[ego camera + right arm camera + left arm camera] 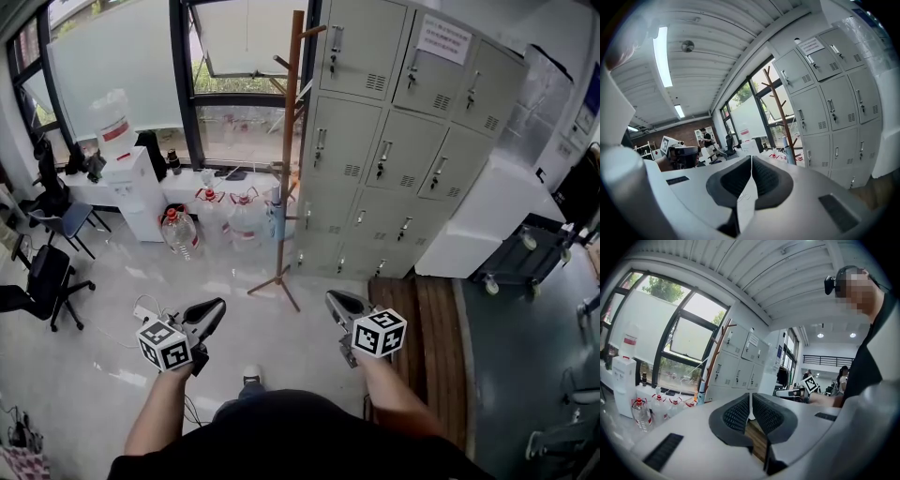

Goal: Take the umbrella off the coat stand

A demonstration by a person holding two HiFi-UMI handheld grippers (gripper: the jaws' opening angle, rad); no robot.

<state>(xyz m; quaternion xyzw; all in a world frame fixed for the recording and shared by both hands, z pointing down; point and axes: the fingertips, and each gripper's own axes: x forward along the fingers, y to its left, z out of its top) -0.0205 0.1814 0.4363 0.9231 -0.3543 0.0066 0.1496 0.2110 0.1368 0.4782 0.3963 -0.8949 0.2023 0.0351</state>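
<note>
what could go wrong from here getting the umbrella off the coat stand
The left tool and right tool are both shut and short of the coat stand; reaching in like that may only knock the umbrella, which seems to hang low. The water bottles crowd the floor by the stand's feet, so a low reach could topple one. A hard tug might tip the thin stand.

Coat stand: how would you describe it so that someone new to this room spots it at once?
Find the grey lockers on the far wall. At their left edge, next to the window, stands the coat stand. It is the only tall, thin wooden pole there, with angled pegs and splayed feet, and it rises well above the water bottles on the floor beside it.
</note>
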